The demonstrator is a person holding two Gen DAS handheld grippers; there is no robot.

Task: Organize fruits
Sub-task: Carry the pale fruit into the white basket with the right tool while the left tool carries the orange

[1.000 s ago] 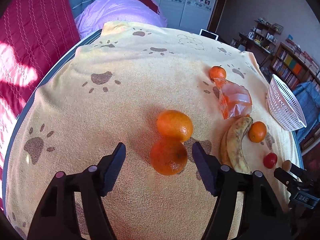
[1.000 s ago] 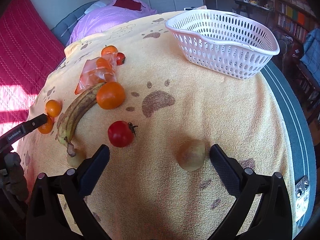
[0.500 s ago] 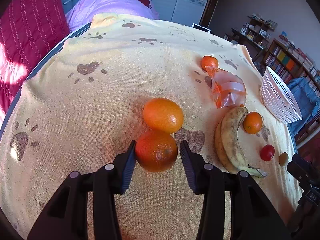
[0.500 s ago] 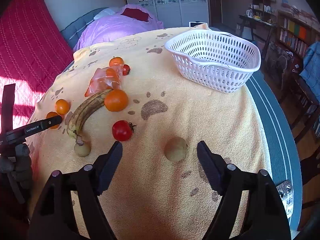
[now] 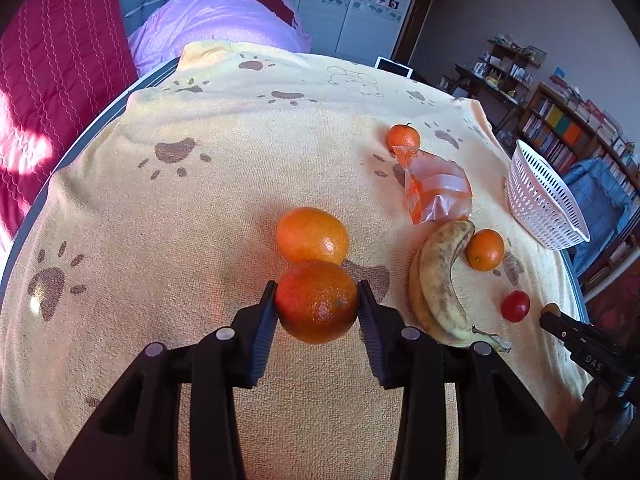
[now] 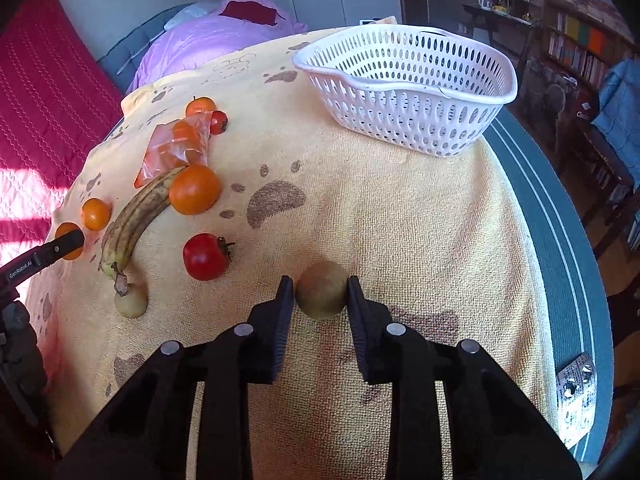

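Observation:
My left gripper (image 5: 317,306) is shut on a dark orange (image 5: 316,307), just in front of a second orange (image 5: 312,235) on the yellow paw-print towel (image 5: 200,216). My right gripper (image 6: 321,295) is shut on a small tan round fruit (image 6: 321,295) resting on the towel. The white basket (image 6: 404,88) stands at the far right, empty; it also shows in the left wrist view (image 5: 542,202). A spotted banana (image 6: 134,216), an orange (image 6: 195,190), a red tomato (image 6: 205,257) and another tan fruit (image 6: 131,301) lie to the left.
A plastic bag of orange pieces (image 6: 176,148), a mandarin (image 6: 201,106) and a small tomato (image 6: 219,121) lie farther back. A blister pack (image 6: 575,400) lies near the table's right edge (image 6: 560,240). A bed with a purple cover (image 5: 216,20) stands beyond.
Both grippers have closed: the left one fully onto the dark orange, the right one from wide open onto the tan fruit. Both moved slightly forward.

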